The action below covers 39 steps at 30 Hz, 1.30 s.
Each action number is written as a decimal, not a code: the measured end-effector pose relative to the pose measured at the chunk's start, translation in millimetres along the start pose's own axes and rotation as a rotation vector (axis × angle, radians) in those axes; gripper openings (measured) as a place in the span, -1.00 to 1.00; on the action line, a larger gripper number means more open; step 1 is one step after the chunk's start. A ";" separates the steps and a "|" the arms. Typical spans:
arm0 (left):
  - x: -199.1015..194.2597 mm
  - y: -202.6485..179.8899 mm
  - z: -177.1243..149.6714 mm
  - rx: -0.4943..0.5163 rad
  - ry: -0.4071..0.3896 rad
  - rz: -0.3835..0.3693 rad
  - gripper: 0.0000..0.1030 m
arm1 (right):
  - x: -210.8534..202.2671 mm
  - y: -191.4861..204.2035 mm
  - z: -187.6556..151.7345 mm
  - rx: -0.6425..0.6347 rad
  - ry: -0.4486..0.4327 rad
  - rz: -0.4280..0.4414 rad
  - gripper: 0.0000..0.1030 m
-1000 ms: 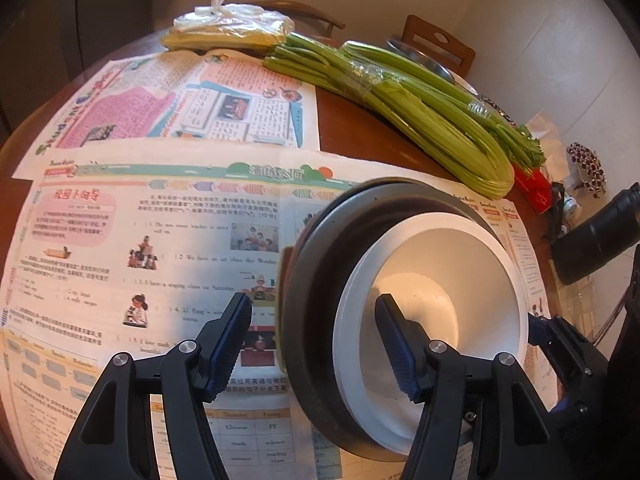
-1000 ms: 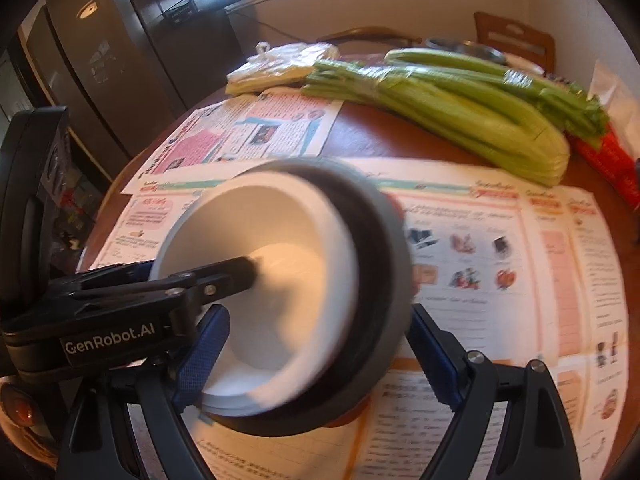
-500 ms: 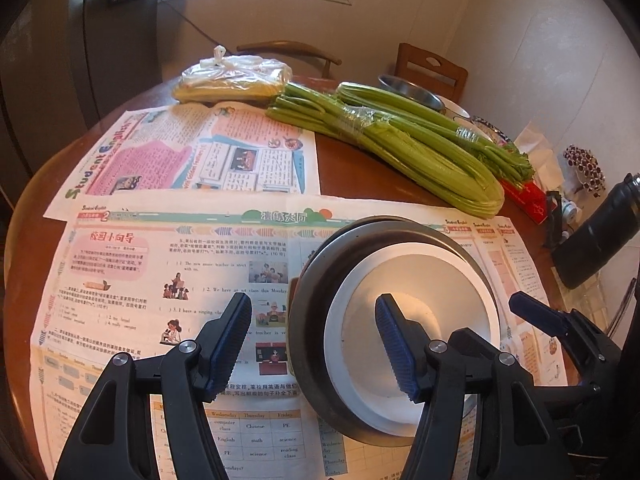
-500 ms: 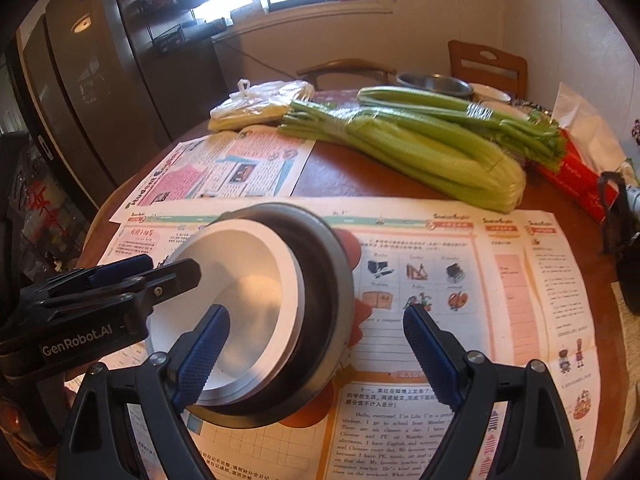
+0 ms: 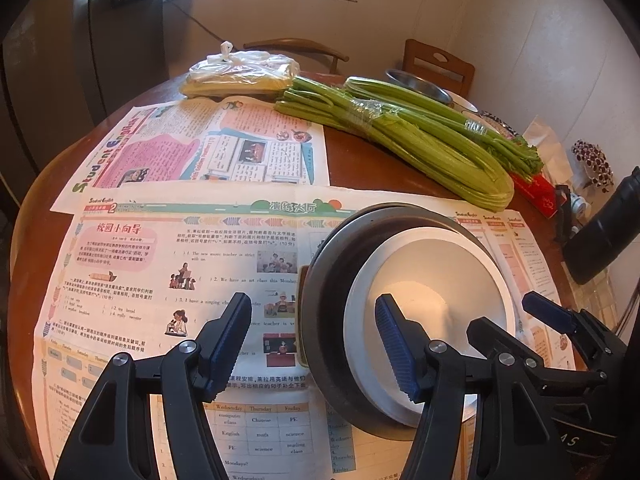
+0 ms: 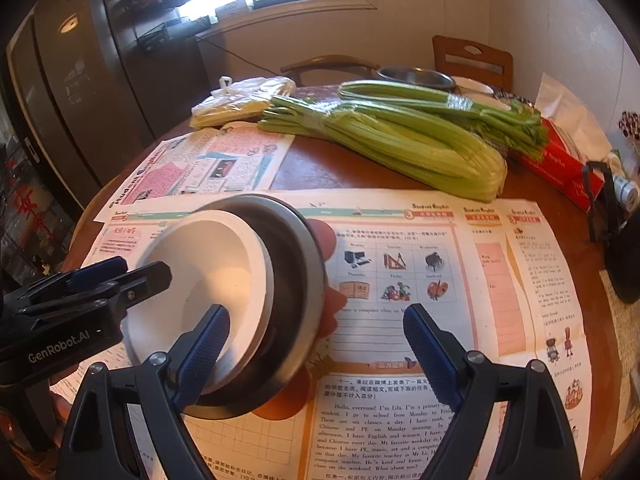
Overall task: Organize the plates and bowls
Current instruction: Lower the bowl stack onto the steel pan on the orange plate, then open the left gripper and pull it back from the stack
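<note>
white bowl [image 5: 432, 272] in dark bowl [image 5: 332, 292], two, left gripper [image 5: 312, 304], right gripper [image 6: 316, 312], jaws' hold unclear

White bowl [image 5: 436, 292] in dark grey bowl [image 5: 332, 292]; green celery [image 5: 420, 140].

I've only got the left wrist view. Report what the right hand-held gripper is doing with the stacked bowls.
Observer: The right hand-held gripper stands open. One finger is inside the white bowl; the other hangs over the newspaper, apart from the dark bowl.
Operator: Now give me my own gripper from that side.
Observer: The left hand-held gripper straddles the white bowl's rim, one tip inside and one outside.
Operator: Say what's behind the stack.
Observer: Something reddish peeks past the dark bowl's edge; I cannot tell what it is.
</note>
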State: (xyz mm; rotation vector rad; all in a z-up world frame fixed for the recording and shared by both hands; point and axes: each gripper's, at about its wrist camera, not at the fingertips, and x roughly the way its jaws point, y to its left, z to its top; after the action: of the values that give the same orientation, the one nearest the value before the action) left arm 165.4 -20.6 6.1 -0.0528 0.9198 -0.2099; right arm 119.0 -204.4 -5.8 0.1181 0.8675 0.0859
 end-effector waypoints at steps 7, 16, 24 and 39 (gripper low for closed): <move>8.0 -3.2 0.5 0.001 0.016 -0.011 0.28 | 6.3 -9.1 -0.9 0.027 0.015 0.002 0.73; 4.4 -1.4 0.3 -0.009 0.014 -0.054 0.28 | -0.1 -5.9 0.4 0.012 -0.014 0.047 0.73; -23.6 -3.9 -5.7 0.011 -0.043 -0.063 0.28 | -30.0 5.1 -2.6 -0.034 -0.079 0.082 0.73; -67.2 -11.3 -42.6 0.035 -0.141 0.000 0.29 | -67.2 13.3 -22.4 -0.059 -0.177 0.042 0.73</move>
State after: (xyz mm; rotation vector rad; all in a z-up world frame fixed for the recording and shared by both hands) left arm 90.4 -16.2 34.5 -0.0353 0.7757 -0.2196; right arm 58.3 -198.0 32.4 0.0868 0.6853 0.1381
